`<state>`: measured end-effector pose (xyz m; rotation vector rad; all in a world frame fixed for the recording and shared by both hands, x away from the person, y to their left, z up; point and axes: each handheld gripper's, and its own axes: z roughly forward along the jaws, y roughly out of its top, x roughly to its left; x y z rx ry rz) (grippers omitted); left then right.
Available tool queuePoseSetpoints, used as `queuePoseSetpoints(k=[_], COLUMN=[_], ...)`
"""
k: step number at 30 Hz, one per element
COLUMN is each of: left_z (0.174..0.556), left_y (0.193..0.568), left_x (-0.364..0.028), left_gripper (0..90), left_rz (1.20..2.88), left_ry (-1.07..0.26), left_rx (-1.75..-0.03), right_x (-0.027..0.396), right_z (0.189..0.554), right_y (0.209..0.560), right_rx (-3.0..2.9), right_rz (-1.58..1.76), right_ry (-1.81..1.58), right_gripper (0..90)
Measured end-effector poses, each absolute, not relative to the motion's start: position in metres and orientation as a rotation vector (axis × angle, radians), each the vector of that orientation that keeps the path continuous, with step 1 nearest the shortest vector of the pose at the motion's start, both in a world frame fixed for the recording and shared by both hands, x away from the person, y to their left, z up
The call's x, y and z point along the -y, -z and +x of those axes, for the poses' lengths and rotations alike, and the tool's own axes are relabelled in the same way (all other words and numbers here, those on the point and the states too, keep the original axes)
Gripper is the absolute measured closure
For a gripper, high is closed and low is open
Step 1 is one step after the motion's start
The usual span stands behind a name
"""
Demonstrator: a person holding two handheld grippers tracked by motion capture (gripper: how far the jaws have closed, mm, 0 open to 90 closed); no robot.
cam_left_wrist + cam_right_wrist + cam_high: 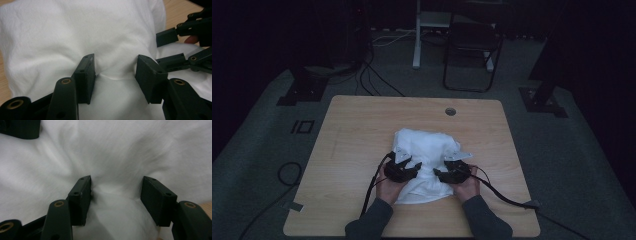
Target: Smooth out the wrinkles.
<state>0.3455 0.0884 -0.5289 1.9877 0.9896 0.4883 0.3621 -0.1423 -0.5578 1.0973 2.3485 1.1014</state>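
cloth: a white cloth (pixel 427 165) lay bunched and partly folded near the middle of the desk (pixel 362 130), toward the person's edge.
left tool: the left tool (pixel 408 168) rested on the cloth's near left part, jaws about half apart; in the left gripper view (pixel 116 72) a raised fold of fabric sat between them, the left pad touching it, the right pad not clearly pressing.
right tool: the right tool (pixel 443 171) sat on the near right part, facing the left one; in the right gripper view (pixel 116 192) its jaws stood parted around a soft hump of cloth, and no firm pinch showed.
grip: neither tool looked clamped; the fabric lay loose between the pads.
step in hand: judged as setting both tools onto the near folds, getting ready to take hold for folding or smoothing.
next move: it seemed to call for closing each tool on its fold, taking one layer rather than the whole bunch, then lifting both sides evenly.
risk: an uneven pinch could have dragged the pile askew.
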Motion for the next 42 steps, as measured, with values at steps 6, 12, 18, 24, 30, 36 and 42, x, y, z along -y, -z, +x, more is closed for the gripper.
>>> queuePoseSetpoints(k=[6, 12, 18, 24, 30, 36, 42], left_z=[0.353, 0.369, 0.399, 0.417, 0.413, 0.387, 0.353], left_y=[0.534, 0.534, 0.529, 0.526, 0.516, 0.481, 0.480], left_x=[-0.091, -0.097, -0.106, -0.110, -0.113, -0.135, -0.179], left_gripper=[52.8, 52.9, 53.0, 53.4, 44.4, 39.2, 39.2], left_rz=[1.962, 1.949, 1.959, 1.943, 1.906, 1.790, 1.781], left_ry=[-0.530, -0.587, -0.581, -0.579, -0.556, -0.565, -0.613], left_rx=[-1.029, -1.067, -1.109, -1.152, -1.146, -1.097, -1.122], right_x=[0.136, 0.123, 0.112, 0.106, 0.108, 0.144, 0.194], right_z=[0.375, 0.399, 0.425, 0.445, 0.441, 0.407, 0.378], right_y=[0.559, 0.558, 0.558, 0.557, 0.549, 0.519, 0.519], right_rx=[-2.336, -2.331, -2.312, -2.312, -2.285, -2.084, -2.064], right_rz=[1.084, 1.089, 1.113, 1.136, 1.135, 1.151, 1.161], right_ry=[-1.083, -1.075, -1.084, -1.100, -1.119, -1.400, -1.316], right_gripper=[40.8, 40.6, 40.0, 39.7, 34.0, 29.3, 28.5])
